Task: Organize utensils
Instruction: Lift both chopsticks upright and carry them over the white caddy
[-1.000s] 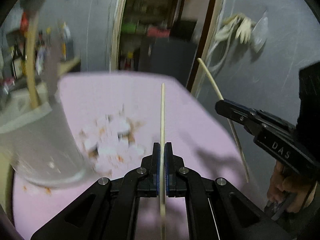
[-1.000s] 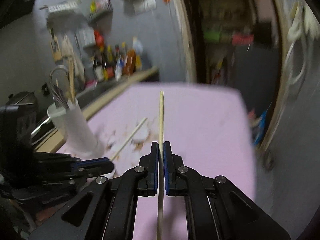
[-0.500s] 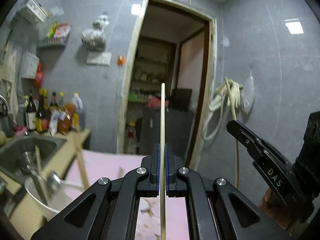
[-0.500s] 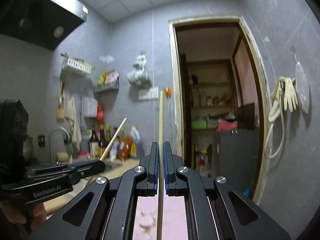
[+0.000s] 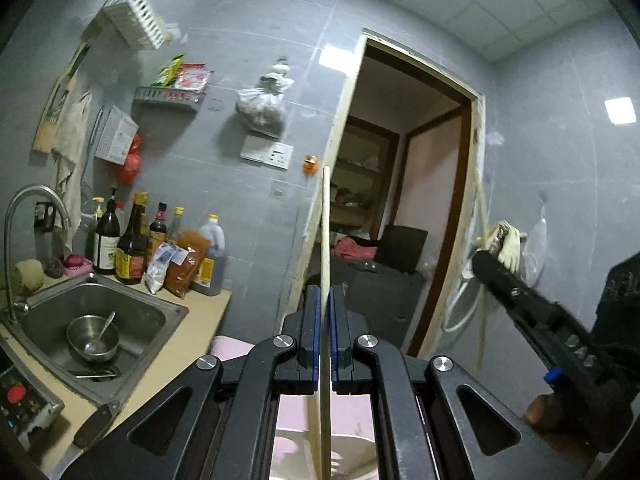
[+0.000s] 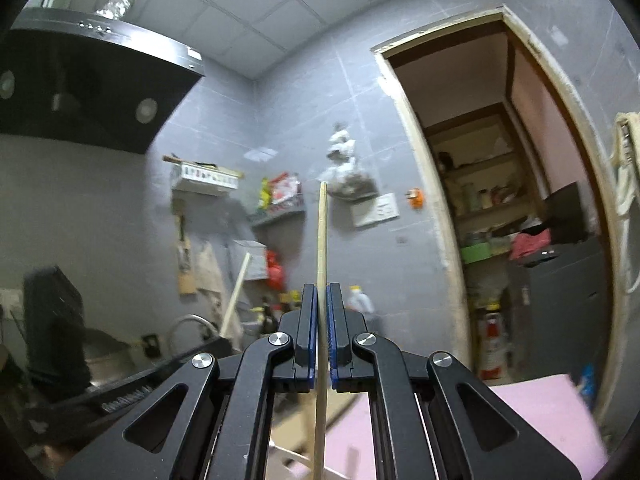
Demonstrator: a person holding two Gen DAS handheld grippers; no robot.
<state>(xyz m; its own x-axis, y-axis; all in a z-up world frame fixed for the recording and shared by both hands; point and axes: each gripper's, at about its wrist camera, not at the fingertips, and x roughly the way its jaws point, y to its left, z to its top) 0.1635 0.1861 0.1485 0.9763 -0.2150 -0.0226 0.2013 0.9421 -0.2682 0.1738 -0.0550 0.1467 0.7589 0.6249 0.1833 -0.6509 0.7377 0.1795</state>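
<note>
My left gripper is shut on a pale wooden chopstick that stands upright between the blue pads, tip up. My right gripper is shut on a second wooden chopstick, also upright. Both grippers point up at the wall, well above the pink table. The right gripper also shows at the right of the left wrist view with its chopstick. The left gripper's chopstick shows at the left of the right wrist view. A white holder's rim shows just below the left gripper.
A steel sink with a bowl and spoon lies at the left, with several bottles behind it. A doorway opens ahead. A range hood hangs upper left. The pink table lies below.
Both grippers have tilted up from facing the pink table to facing the wall and ceiling, each still holding its chopstick. The white holder has dropped out of the forward view.
</note>
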